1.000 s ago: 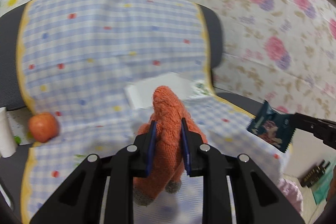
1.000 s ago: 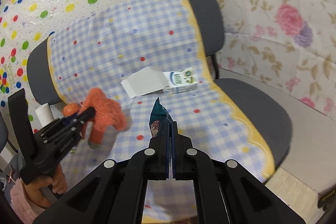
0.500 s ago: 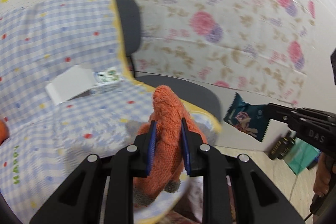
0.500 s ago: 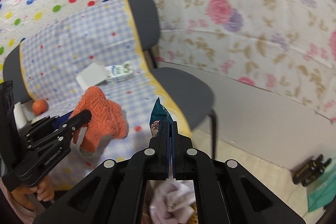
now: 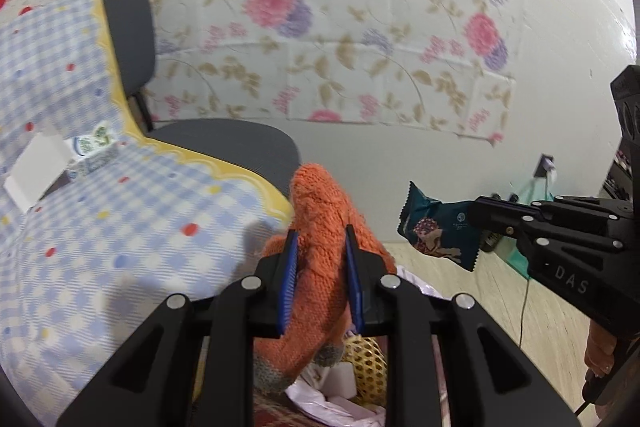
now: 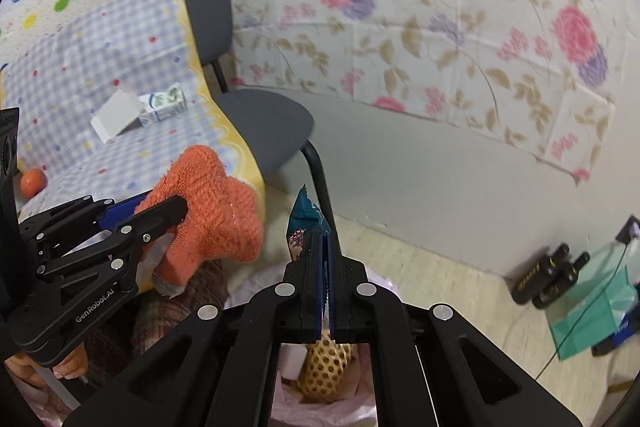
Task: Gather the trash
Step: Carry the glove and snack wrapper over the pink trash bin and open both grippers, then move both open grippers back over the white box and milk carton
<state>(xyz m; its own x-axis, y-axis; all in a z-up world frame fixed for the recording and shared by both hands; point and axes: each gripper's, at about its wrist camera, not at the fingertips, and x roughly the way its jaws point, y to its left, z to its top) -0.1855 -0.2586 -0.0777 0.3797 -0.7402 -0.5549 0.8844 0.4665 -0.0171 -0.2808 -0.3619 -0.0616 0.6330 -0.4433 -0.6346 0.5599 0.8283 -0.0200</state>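
Your left claw (image 5: pixel 320 279) is clamped on the orange knitted sock (image 5: pixel 320 227): both blue pads press into the wool from either side, so the jaws stand only partly apart with the sock filling the gap. The toe sticks up past the fingertips and the grey-tipped end hangs down below them. In the right wrist view that claw (image 6: pixel 160 211) comes in from the left with the sock (image 6: pixel 212 203) bunched at its tip, beyond the yellow edge of the checked cloth (image 6: pixel 100 67) draped over the chair (image 6: pixel 264 119).

Your right claw (image 6: pixel 325 247) is pinched almost fully together on the dark teal snack wrapper (image 6: pixel 304 215), which stands up thin and edge-on between the pads. From the left wrist view you see the wrapper (image 5: pixel 436 227) flat-on, held by one end at the claw's tip over the wooden floor.

Below both claws lies a pale pink bag (image 6: pixel 360 403) with a yellow foam net (image 6: pixel 324 363) and a white block (image 6: pixel 292 363) inside. A small carton (image 6: pixel 164 103) and an orange fruit (image 6: pixel 34 181) rest on the cloth.
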